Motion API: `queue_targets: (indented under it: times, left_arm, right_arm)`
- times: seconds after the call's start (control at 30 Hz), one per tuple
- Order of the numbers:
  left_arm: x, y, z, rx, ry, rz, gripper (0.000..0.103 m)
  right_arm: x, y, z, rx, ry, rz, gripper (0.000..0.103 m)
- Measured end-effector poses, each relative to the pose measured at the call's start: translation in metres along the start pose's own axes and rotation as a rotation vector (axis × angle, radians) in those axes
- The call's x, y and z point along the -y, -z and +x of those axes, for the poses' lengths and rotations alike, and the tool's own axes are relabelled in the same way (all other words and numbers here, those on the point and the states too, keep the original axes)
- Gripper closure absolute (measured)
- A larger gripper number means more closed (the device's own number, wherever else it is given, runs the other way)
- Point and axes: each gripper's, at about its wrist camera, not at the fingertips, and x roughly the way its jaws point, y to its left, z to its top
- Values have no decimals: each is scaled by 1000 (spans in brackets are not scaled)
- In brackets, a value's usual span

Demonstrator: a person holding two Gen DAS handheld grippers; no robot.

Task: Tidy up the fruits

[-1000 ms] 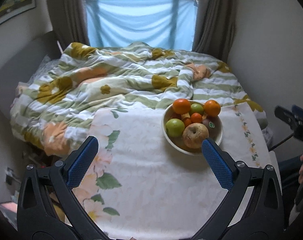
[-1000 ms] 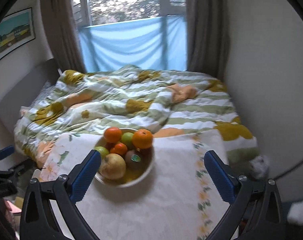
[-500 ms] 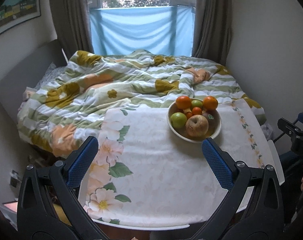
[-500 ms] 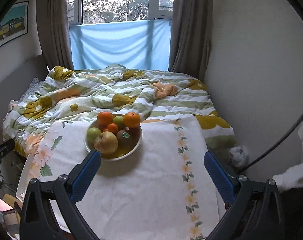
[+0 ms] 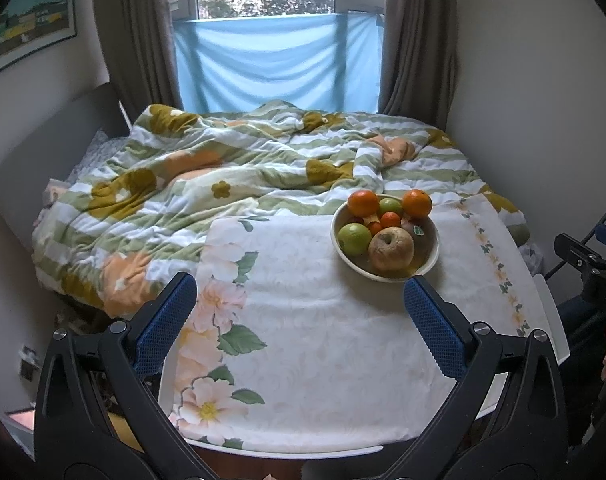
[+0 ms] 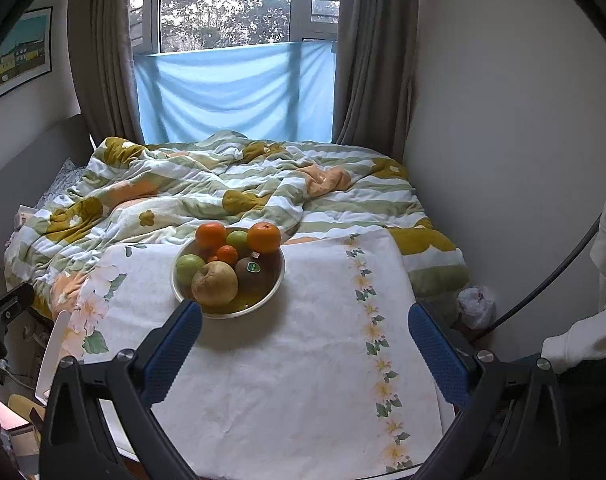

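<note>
A cream bowl (image 5: 430,261) full of fruit stands at the far side of a table with a floral white cloth (image 5: 323,340). It holds two oranges (image 5: 363,202), a green apple (image 5: 354,237), a brownish yellow apple (image 5: 391,249), small tangerines and a kiwi with a green sticker (image 6: 254,272). The bowl also shows in the right wrist view (image 6: 277,280). My left gripper (image 5: 301,304) is open and empty, above the table's near part. My right gripper (image 6: 305,326) is open and empty, just in front of the bowl.
A bed with a rumpled green, white and orange floral quilt (image 5: 231,176) lies right behind the table. Grey walls stand on both sides, a window with a blue cloth (image 5: 279,68) at the back. A white plastic bag (image 6: 477,306) lies on the floor at the right.
Both grippers have pulled back and risen from the bowl, so more of the table and room shows. The fruit has not moved. Both grippers stay open.
</note>
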Motion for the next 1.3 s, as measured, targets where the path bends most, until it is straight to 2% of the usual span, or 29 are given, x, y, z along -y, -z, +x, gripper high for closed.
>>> queue_targets:
  times: [0.33, 0.77, 1.3]
  left_arm:
    - [-8, -2, 3, -2, -10, -15, 0]
    - [-16, -2, 9, -11, 24, -42, 0]
    - [-15, -4, 11, -14, 20, -30, 0]
  right_arm:
    - [-1, -2, 1, -8, -2, 6, 0]
    - [-3, -3, 3, -9, 11, 13, 0]
    - [-3, -3, 4, -5, 10, 13, 0]
